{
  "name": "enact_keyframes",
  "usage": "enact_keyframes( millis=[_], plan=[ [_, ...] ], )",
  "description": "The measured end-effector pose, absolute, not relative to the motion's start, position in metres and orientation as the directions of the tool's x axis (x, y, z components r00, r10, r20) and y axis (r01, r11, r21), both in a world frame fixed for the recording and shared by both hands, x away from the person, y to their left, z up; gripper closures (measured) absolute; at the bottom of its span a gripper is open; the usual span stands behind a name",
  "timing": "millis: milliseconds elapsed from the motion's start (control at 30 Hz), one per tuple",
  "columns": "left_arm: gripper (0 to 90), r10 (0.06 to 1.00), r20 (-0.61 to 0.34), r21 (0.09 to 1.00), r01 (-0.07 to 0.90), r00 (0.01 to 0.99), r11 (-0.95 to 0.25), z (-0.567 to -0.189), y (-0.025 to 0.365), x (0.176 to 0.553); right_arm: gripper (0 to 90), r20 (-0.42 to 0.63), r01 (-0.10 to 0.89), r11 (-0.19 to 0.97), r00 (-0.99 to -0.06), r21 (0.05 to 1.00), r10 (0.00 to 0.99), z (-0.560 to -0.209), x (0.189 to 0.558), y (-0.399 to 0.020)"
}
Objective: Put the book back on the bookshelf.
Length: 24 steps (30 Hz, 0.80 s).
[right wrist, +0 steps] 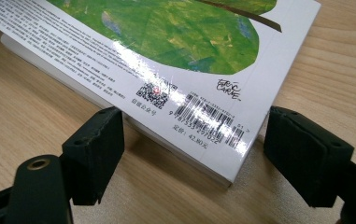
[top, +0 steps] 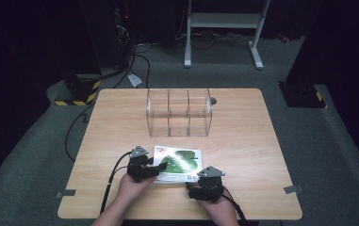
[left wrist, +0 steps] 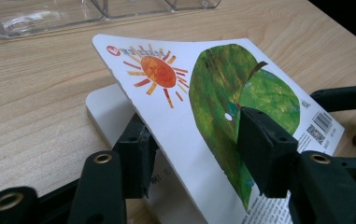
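The left claw point(left wrist: 189, 154) has its 2 jaws around the lifted cover point(left wrist: 175, 93) of a book point(top: 177, 165) lying on the surface point(top: 243, 136). The right claw point(right wrist: 194, 158) stands wide, the book's barcode corner between its jaws, untouched.

A pale wooden counter point(top: 120, 122) carries everything. A clear three-compartment box point(top: 179, 113) stands at twelve o'clock. A picture book point(top: 179, 165) lies at six.

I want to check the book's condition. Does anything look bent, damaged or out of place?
Yes: the glossy back cover with the green leaf is lifted and curved above the white pages, between the left gripper's jaws. No tear is visible.
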<state>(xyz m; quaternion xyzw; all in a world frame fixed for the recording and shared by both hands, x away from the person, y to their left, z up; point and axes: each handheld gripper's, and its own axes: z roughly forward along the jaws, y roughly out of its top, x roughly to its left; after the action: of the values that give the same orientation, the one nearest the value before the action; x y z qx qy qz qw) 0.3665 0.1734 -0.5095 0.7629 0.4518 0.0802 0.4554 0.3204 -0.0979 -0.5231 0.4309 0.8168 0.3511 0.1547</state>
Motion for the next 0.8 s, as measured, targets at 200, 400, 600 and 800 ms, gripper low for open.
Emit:
enact_keyframes(
  millis=[200,400,600,800],
  plan=[
    [52.7,0.763,-0.255,0.765,0.607,0.593,-0.216,-0.513,0.174,0.365,22.0,0.081,0.599,0.368,-0.59,0.711,0.803,-0.522,0.321,-0.103],
    [53.1,0.761,-0.196,0.79,0.559,0.619,-0.251,-0.512,0.173,0.362,25.3,0.117,0.617,0.32,-0.561,0.719,0.819,-0.521,0.323,-0.114],
    [56.0,0.756,-0.136,0.821,0.499,0.641,-0.276,-0.51,0.172,0.357,27.8,0.108,0.592,0.309,-0.563,0.744,0.819,-0.518,0.323,-0.118],
    [58.1,0.749,-0.069,0.851,0.431,0.659,-0.301,-0.507,0.172,0.351,30.2,0.123,0.583,0.279,-0.555,0.763,0.823,-0.514,0.324,-0.123]
  ],
)
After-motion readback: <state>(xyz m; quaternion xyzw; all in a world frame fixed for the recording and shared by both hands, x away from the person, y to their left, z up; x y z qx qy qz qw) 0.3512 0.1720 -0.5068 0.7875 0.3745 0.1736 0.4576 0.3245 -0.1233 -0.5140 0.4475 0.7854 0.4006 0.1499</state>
